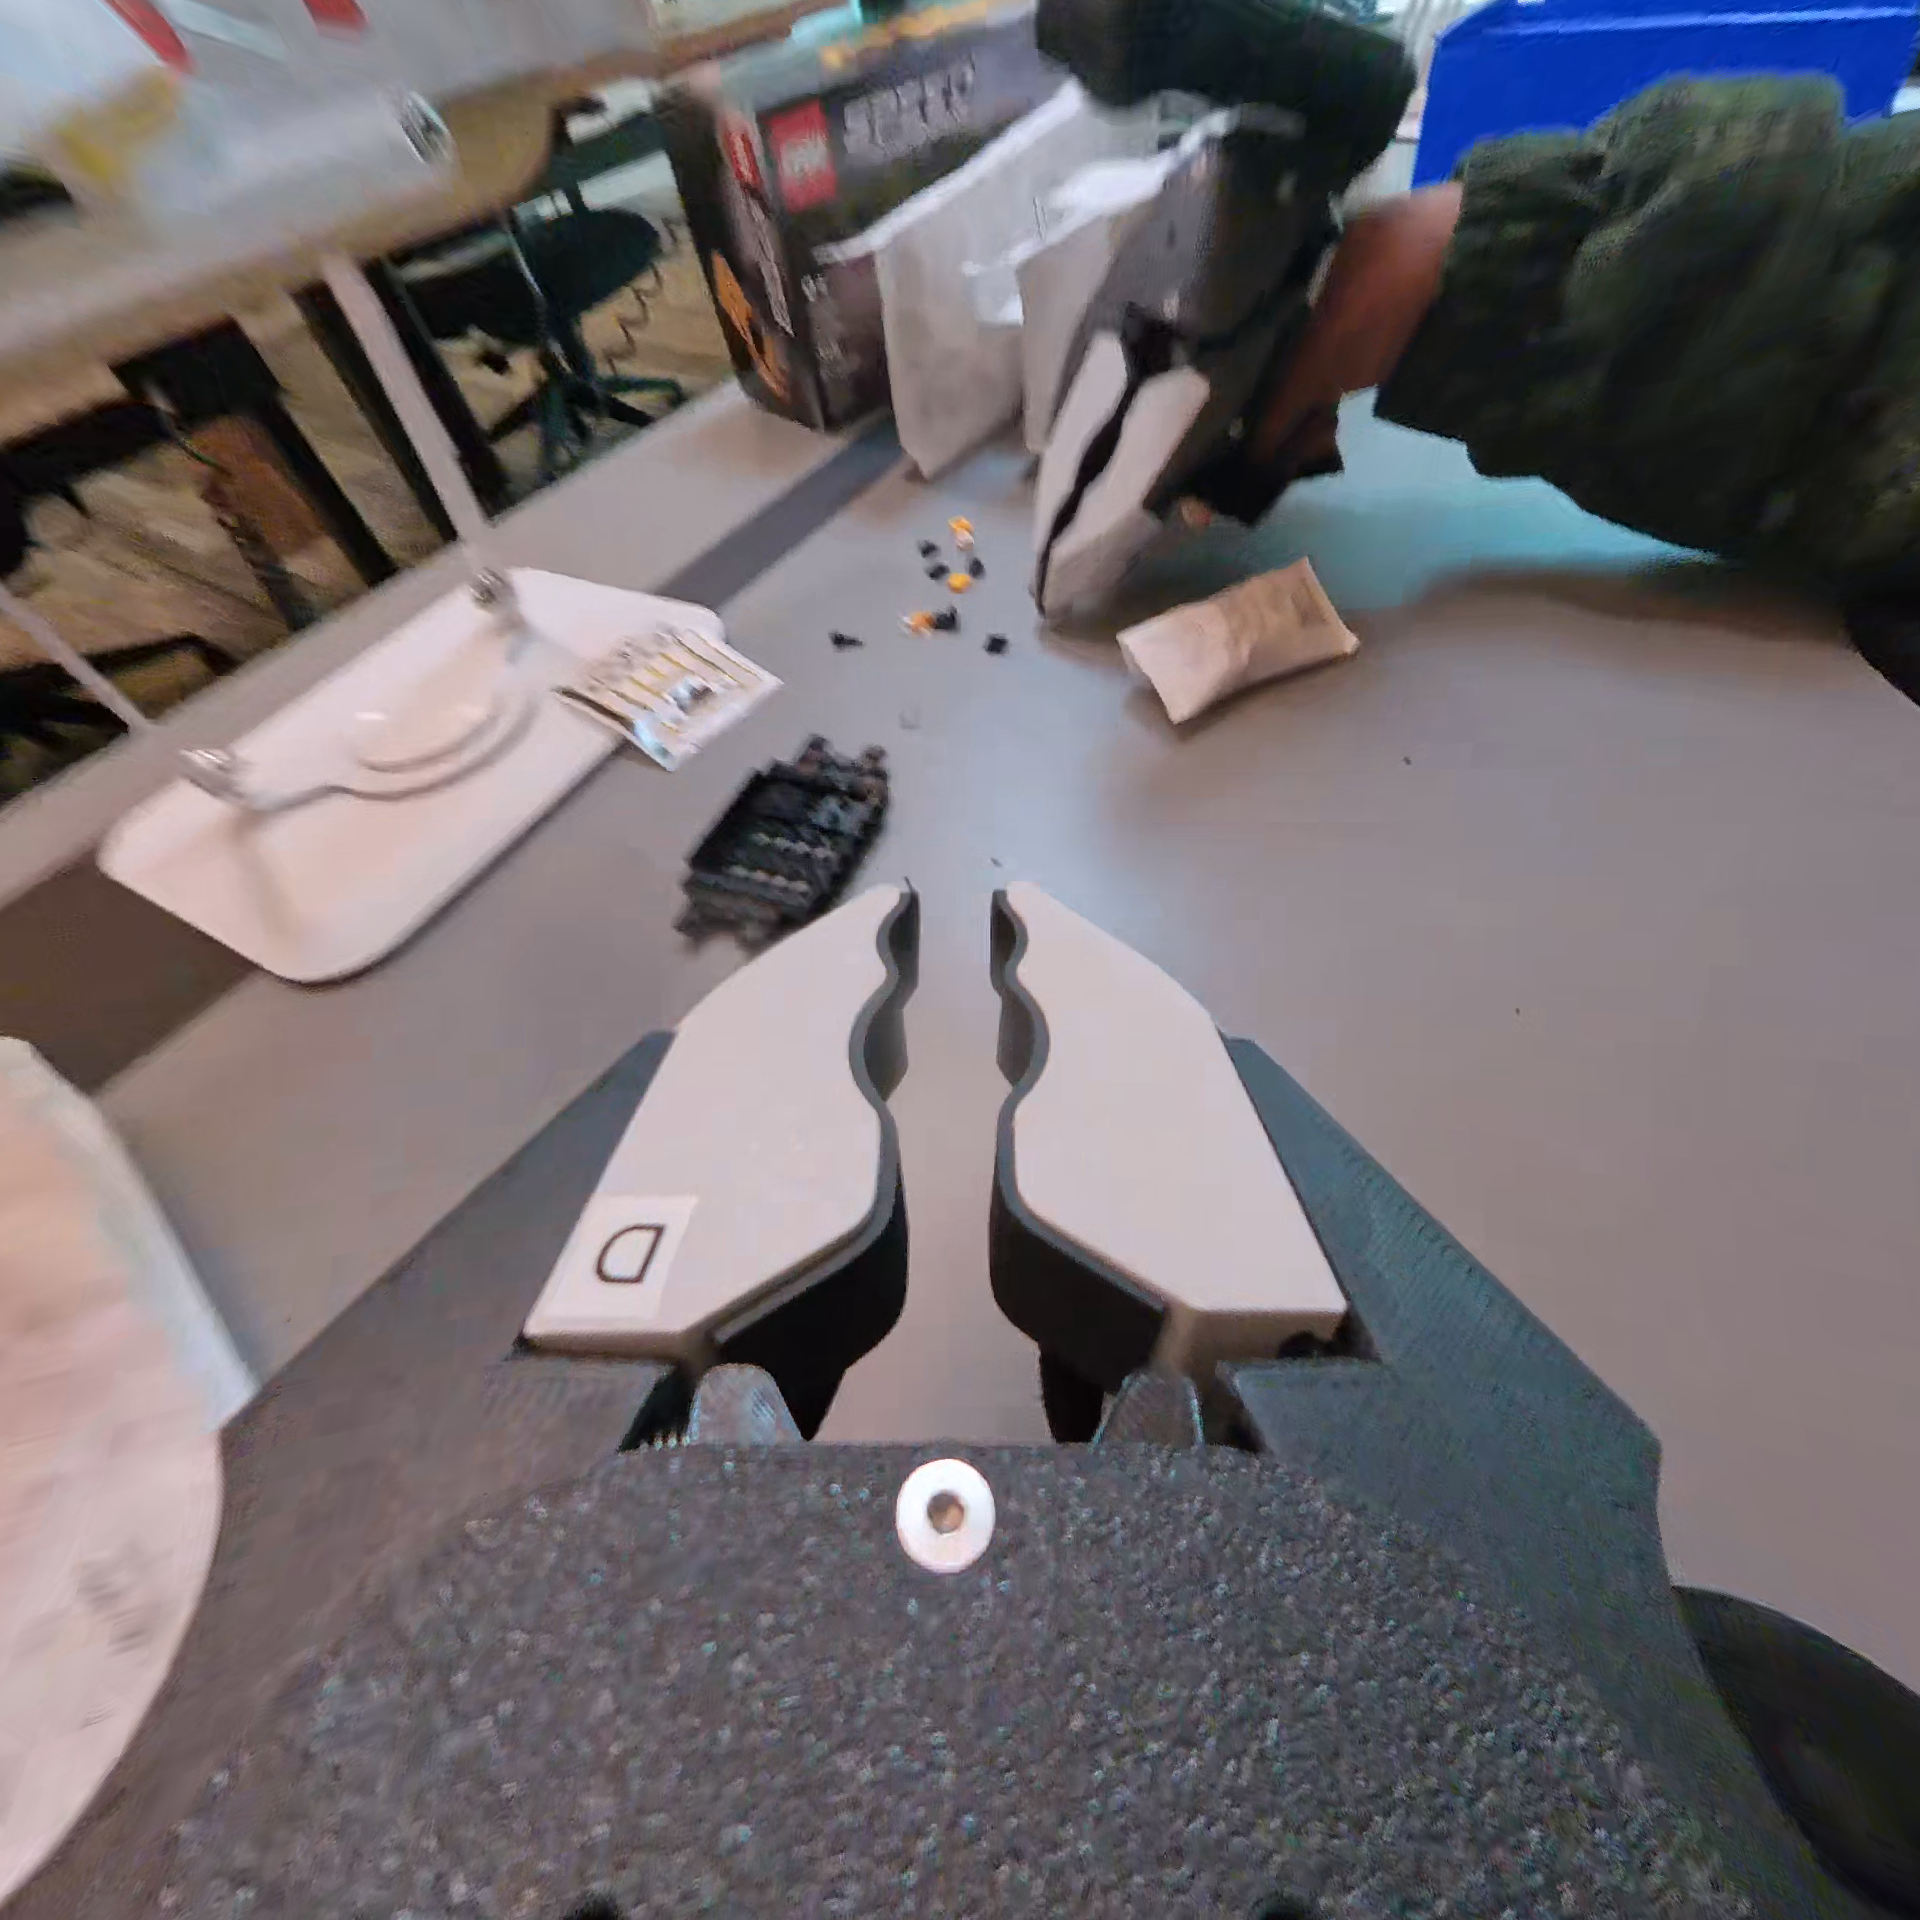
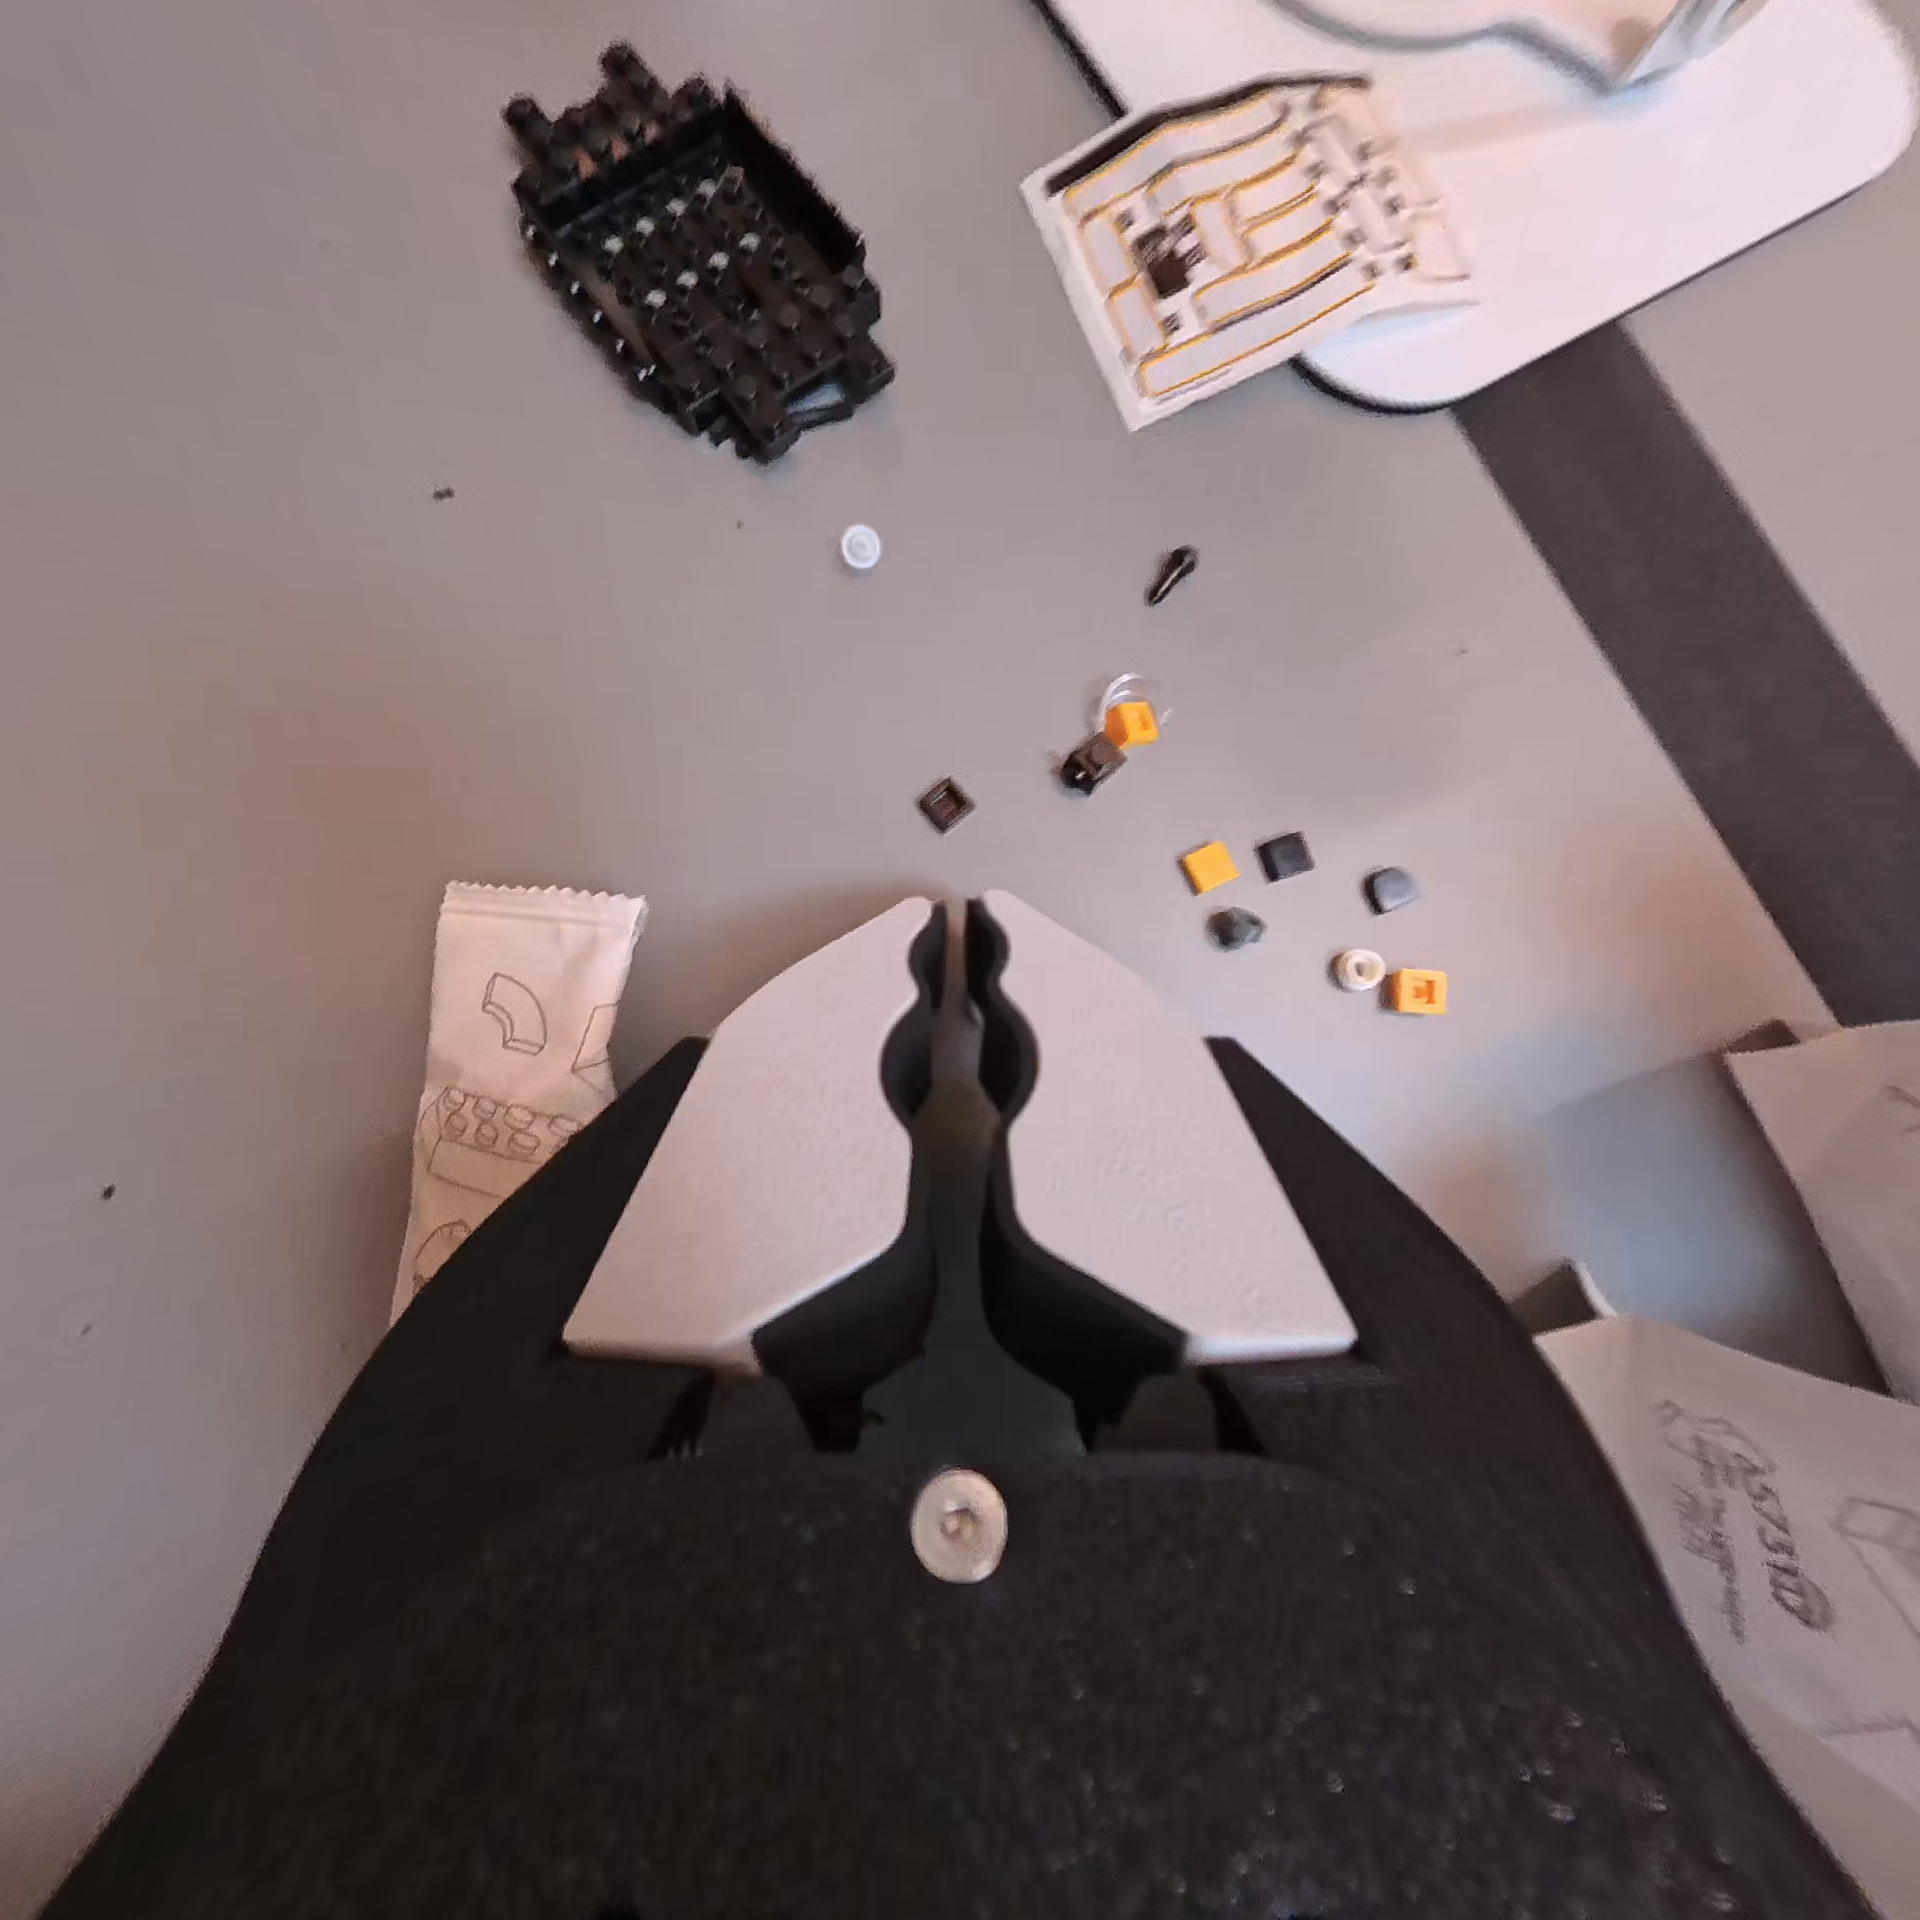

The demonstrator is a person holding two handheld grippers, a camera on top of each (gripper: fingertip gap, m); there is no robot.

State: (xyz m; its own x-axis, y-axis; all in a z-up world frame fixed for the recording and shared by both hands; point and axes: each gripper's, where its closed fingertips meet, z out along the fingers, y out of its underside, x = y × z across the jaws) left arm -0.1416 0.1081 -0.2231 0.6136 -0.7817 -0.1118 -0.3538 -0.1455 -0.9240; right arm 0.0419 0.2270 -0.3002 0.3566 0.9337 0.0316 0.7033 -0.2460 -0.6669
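Observation:
My left gripper (image 1: 954,906) is open with a narrow gap and empty, low over the grey table (image 1: 1403,987). A black brick assembly (image 1: 790,831) lies just ahead to its left. My right gripper (image 2: 958,909) is shut, and nothing shows between its tips. It hovers over the table near several small loose pieces: a black square tile (image 2: 943,805), a yellow tile (image 2: 1208,865) and a white round stud (image 2: 860,548). The black assembly (image 2: 707,270) lies farther ahead on the left. In the left wrist view the right gripper (image 1: 1055,608) points down beside the loose pieces (image 1: 945,592).
A small printed paper bag (image 2: 509,1060) lies left of the right gripper and shows in the left wrist view (image 1: 1236,644). A sticker sheet (image 2: 1247,239) leans on a white stand base (image 2: 1662,208). A dark box (image 1: 831,208) and white bags (image 1: 945,343) stand at the back. A green sleeve (image 1: 1662,312) reaches in. The grippers' ends are close to 25 centimeters from one another. My right tips are roughly 4 centimeters from the yellow tile (image 2: 1208,865). It turns up in the left wrist view (image 1: 958,576) as well.

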